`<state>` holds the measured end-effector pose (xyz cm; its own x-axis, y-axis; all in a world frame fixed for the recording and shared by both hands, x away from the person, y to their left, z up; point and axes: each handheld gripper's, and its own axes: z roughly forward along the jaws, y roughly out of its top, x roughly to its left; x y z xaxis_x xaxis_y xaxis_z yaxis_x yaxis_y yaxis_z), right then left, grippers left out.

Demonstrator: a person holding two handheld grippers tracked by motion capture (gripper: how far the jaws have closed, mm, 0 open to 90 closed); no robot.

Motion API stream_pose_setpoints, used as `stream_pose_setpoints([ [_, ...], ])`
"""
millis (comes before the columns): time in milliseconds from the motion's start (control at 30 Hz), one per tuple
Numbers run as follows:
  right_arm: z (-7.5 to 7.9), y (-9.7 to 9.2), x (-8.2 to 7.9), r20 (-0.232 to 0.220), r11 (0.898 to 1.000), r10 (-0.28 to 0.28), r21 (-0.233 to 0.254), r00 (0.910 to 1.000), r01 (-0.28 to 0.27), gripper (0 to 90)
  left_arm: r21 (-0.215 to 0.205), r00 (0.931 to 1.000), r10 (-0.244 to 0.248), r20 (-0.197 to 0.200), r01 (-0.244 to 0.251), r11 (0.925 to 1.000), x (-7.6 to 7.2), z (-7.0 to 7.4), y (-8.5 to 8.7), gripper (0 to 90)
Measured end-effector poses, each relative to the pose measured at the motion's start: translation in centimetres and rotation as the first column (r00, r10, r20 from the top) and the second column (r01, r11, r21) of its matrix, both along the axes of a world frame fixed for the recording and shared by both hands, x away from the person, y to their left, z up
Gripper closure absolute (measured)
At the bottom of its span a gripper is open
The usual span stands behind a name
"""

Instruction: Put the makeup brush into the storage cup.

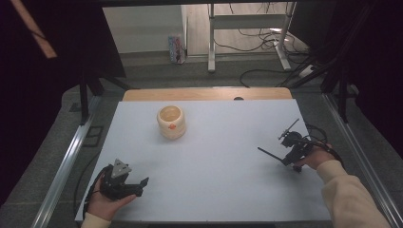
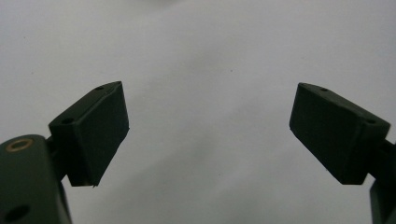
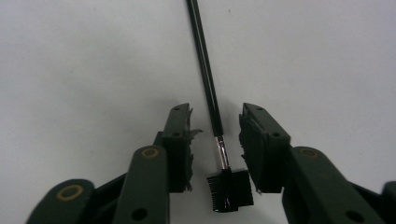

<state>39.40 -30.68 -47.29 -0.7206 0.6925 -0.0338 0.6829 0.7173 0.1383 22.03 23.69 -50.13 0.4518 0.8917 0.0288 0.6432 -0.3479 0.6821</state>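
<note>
While the right hand-held gripper [image 3: 217,140] stands partly open astride the unheld brow comb brush [image 3: 219,140], its thin handle could roll aside or slip free on the white surface [image 3: 70,60].

We see the mat [image 1: 209,161] bare across its middle and near edge, so wide room between both grippers. One obstacle stands near the far edge, left of centre: the cup [image 1: 171,121]. By the right edge the brush [image 3: 212,100] lies flat between the right gripper's [image 3: 215,140] jaws, small gaps either side. Left gripper [image 2: 208,128] gapes over bare mat.
</note>
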Motion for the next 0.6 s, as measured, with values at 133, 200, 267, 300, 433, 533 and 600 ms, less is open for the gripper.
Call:
stream_pose_setpoints([
  [133,-0.27,0.02,0.06,-0.010,1.000,0.009,-0.015,0.9999,-0.009,69.9,0.000,1.0000,0.001,0.000,-0.001,1.0000,0.00,-0.01,0.02,13.0],
  [200,-0.45,0.04,0.08,-0.015,1.000,0.016,-0.020,0.9998,-0.017,71.7,0.000,1.0000,0.001,0.000,-0.001,1.0000,0.00,-0.01,0.03,12.9],
  [267,-0.63,0.08,0.10,-0.021,0.999,0.030,-0.031,0.9993,-0.030,74.6,-0.001,1.0000,0.001,0.000,-0.001,1.0000,0.00,-0.01,0.04,12.9],
  [300,-0.75,0.13,0.04,-0.023,0.999,0.035,-0.036,0.9991,-0.036,76.0,0.000,1.0000,0.001,0.000,-0.001,1.0000,0.00,-0.02,0.04,12.9],
  [433,-0.95,0.33,0.01,-0.034,0.996,0.064,-0.053,0.9974,-0.066,79.9,0.002,1.0000,0.002,-0.002,-0.002,1.0000,0.00,-0.04,0.08,13.0],
  [533,-1.02,0.51,-0.02,-0.039,0.994,0.090,-0.056,0.9952,-0.092,83.9,0.001,1.0000,0.003,-0.001,-0.003,1.0000,-0.01,-0.04,0.07,13.0],
  [600,-1.05,0.55,0.01,-0.046,0.994,0.098,-0.050,0.9941,-0.100,84.3,0.002,1.0000,0.003,-0.001,-0.003,1.0000,-0.01,-0.03,0.07,13.0],
])
